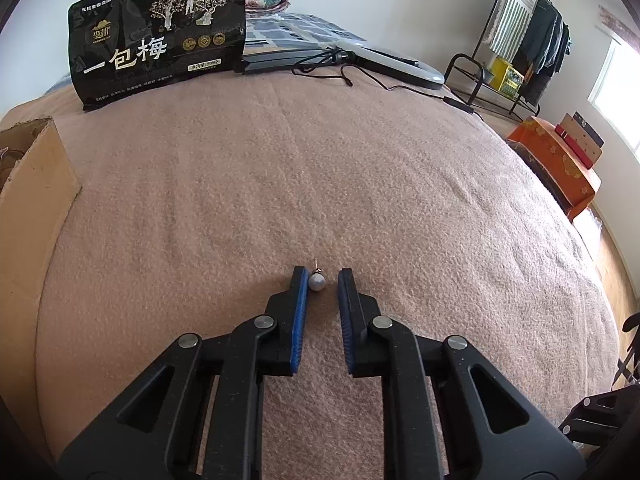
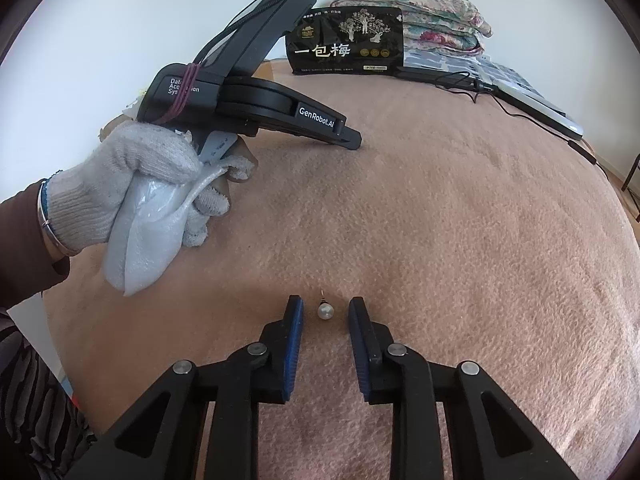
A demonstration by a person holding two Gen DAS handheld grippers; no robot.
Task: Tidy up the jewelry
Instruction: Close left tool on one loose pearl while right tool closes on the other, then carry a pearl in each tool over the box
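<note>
In the left wrist view a pearl stud earring [image 1: 316, 282] lies on the pink blanket [image 1: 320, 184] between the fingers of my left gripper [image 1: 320, 280]. It rests against the left blue pad, with a gap to the right pad, so the jaws are open. In the right wrist view a second pearl earring [image 2: 325, 311] lies between the fingertips of my right gripper [image 2: 326, 312], which is open and touches it on neither side. A gloved hand [image 2: 132, 168] holds the left gripper [image 2: 353, 140] at upper left, together with a whitish plastic pouch [image 2: 144, 232].
A cardboard box [image 1: 36, 184] stands at the blanket's left edge. At the back stand a black snack bag [image 1: 160, 36], folded bedding [image 2: 436, 12] and a flat grey device with a black cable [image 1: 392, 62]. To the right, off the bed, are an orange box [image 1: 556, 168] and a clothes rack [image 1: 528, 40].
</note>
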